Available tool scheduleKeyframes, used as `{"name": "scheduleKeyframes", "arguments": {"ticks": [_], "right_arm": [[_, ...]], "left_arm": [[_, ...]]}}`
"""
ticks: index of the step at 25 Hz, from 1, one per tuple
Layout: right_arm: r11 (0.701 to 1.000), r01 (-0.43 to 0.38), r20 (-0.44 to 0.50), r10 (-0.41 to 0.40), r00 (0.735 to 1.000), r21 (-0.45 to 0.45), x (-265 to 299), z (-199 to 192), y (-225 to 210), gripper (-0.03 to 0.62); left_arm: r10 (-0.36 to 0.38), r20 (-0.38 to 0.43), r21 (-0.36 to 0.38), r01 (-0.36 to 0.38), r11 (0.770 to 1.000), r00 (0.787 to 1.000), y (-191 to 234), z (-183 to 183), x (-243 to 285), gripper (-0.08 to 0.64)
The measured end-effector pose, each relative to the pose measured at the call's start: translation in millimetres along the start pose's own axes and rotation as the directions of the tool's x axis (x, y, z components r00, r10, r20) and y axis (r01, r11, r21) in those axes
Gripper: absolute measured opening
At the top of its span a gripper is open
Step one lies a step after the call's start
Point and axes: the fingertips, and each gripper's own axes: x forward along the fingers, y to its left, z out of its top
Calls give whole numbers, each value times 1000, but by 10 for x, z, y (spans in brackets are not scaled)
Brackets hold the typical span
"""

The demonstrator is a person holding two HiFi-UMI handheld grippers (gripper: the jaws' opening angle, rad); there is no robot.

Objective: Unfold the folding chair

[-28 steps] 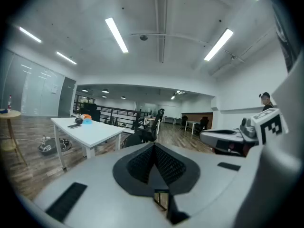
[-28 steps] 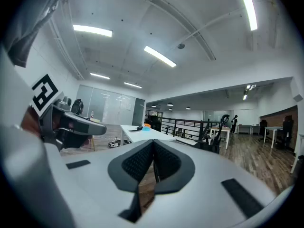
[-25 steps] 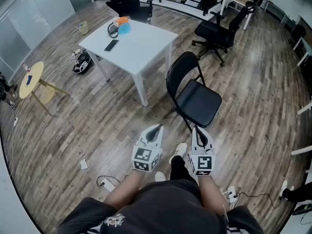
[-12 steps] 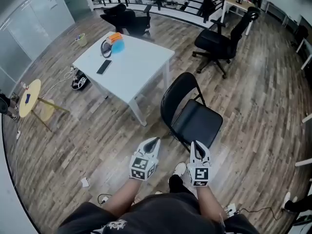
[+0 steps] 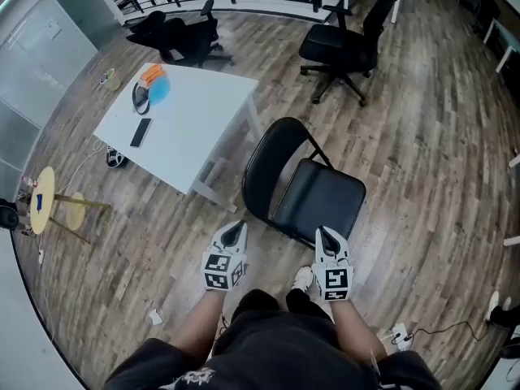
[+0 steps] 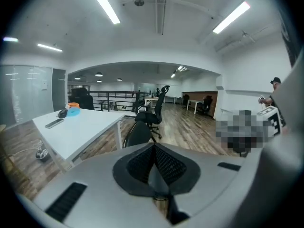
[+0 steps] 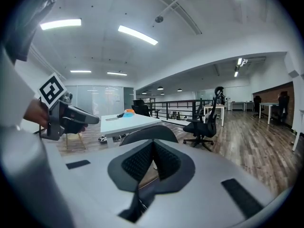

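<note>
Far left: a small round yellow table (image 5: 39, 205) stands on the wood floor (image 5: 431, 136).

Next right: a white bench (image 5: 195, 136). On it are a dark phone (image 5: 140, 132), a headset (image 5: 140, 97) and an orange-and-blue item (image 5: 154, 84), all toward its far left part. A shoe (image 5: 114, 159) lies on the floor by the bench's left edge.

Left claw (image 5: 235, 229): jaws pressed together, nothing between them. It is held low in front of the person and points toward the chair's backrest, apart from it.

Folding chair (image 5: 313, 201): black, standing open on the floor with the seat down flat. It is just right of the bench's near corner, directly ahead of both claws, with its backrest on the bench side.

Right claw (image 5: 323, 233): jaws together, empty. In the head view its tip lies at the seat's near edge; I cannot tell whether it touches.

Further right and beyond: a black office chair (image 5: 345, 43), well apart from the folding chair. A power strip (image 5: 400, 331) with its cable lies on the floor at the person's right.
</note>
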Motion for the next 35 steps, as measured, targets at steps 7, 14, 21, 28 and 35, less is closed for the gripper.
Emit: {"name": "scheduleKeyframes", "arguments": {"ticks": [7,14,21,28,35], "right_arm": [[985,50,-72,-38,997,166,324,-556,-498,15],[934,88,-172,-29,985,347,623,-1392,-948,174],[756,204,-302,-9,953,622,756,-2670,-1608,329],[599,275,-353,14,936,752,805,-4047,-2053,368],[443,273,-328,51,943,854,967,-5093,-2113,400]], "left_arm": [[-7,-117,31,10,999,993,328,-44,753,9],[3,-236,93,19,996,972,630,-156,1499,191],[-10,-253,-30,3,1000,967,986,-295,2045,288],[-130,-272,-84,111,990,953,993,-530,2554,288],[-211,-335,-94,190,977,918,904,-899,2865,288]]}}
